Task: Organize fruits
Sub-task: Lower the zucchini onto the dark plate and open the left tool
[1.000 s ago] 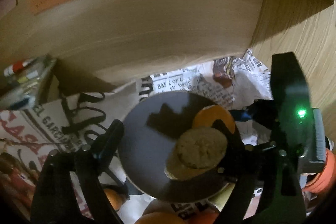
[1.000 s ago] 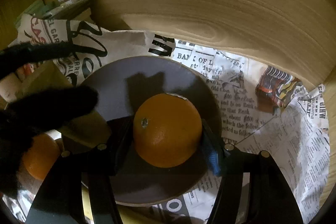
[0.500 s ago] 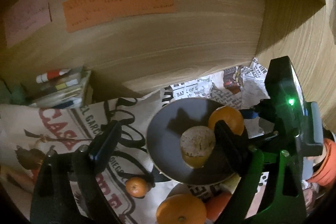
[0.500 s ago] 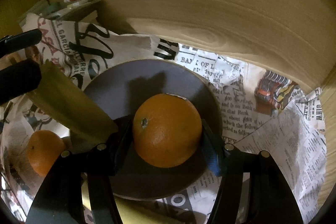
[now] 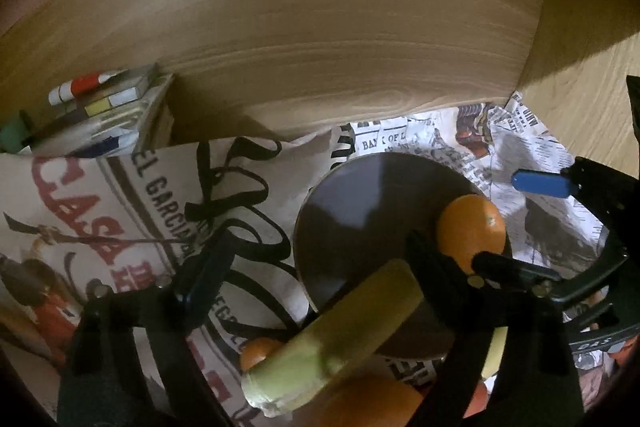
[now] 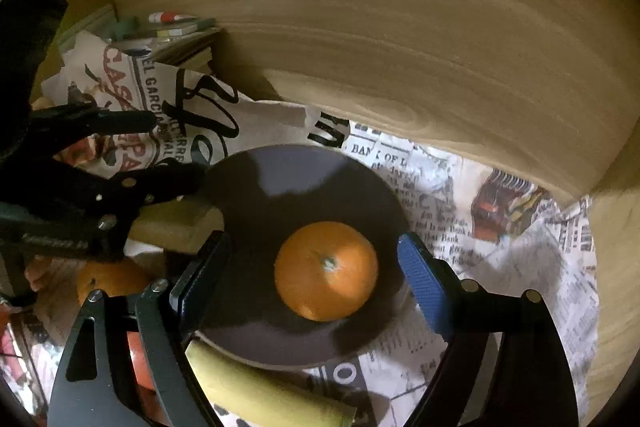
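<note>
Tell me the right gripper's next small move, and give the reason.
Probably back the right gripper straight away from the plate. Its jaws stand open on either side of the orange, which sits on the plate untouched by them, so that fruit looks placed.

Right tongs (image 6: 310, 283): now open, they no longer grip the orange (image 6: 326, 270); it rests on the plate (image 6: 280, 183).
Left tongs (image 5: 316, 267): now pulled back from the plate.

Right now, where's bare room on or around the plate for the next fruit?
Plate: back half, behind the orange. Newspaper between plate and right wood wall. Crowded: plate's near-left side, with a banana, a loose orange and the left claw.
</note>
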Demonstrator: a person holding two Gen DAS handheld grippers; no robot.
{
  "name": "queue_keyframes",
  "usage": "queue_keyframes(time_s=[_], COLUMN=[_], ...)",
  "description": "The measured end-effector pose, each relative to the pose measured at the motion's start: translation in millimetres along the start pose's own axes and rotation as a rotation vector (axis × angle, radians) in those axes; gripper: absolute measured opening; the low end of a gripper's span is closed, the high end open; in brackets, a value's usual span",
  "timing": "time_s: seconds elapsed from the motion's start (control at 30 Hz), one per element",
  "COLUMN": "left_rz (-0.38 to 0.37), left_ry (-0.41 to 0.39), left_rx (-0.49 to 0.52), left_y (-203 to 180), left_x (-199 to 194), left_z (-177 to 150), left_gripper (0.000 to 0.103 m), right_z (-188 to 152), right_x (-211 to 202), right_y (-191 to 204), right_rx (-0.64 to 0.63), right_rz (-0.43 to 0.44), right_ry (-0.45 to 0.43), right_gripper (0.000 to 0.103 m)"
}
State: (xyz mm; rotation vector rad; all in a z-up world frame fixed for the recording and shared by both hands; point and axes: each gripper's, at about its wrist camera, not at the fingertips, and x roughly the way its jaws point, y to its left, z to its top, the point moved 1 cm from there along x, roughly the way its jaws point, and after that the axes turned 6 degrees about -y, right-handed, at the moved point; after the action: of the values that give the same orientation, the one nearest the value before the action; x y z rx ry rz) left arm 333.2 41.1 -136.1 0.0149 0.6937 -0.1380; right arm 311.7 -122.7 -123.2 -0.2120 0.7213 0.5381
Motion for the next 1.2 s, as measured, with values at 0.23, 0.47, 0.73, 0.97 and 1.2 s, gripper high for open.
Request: queue_keyframes(time_s=[0.23,0.47,0.73,0.97,1.2], left_rz=[0.045,0.132,0.149,0.085,0.033], left_ry=[-0.046,-0.01,0.112,0.148,0.063], left_rx=[0.016,-0.017,-0.029,-0.023,0.011], left_y=[14.0,56.6,71.8,47.7,22.6], left_x=[-31.7,-61.6,-54.9,-31.5,-27.0], left_z=[-8.6,-49.8,-104.2,-97.1,-57.0], left_gripper=[0.087,0.079,0.068,0.065,0.065], right_z=[-4.5,-10.2,-9.7,-13.2,-24.8], right_x=[-15.5,-18.6,-9.2,-20.2,-37.2], right_y=[0.7,2.3,22.1,24.1,6.5], right_rx=[0.015,0.03,0.019,0.035,0.061], right_rz=[0.001,0.026,0.083,0.07,0.017], right_ry=[-0.034,-0.032,-0.002,-0.016,-0.021], right_gripper=[0.084,0.084,0.075,0.075,0.075])
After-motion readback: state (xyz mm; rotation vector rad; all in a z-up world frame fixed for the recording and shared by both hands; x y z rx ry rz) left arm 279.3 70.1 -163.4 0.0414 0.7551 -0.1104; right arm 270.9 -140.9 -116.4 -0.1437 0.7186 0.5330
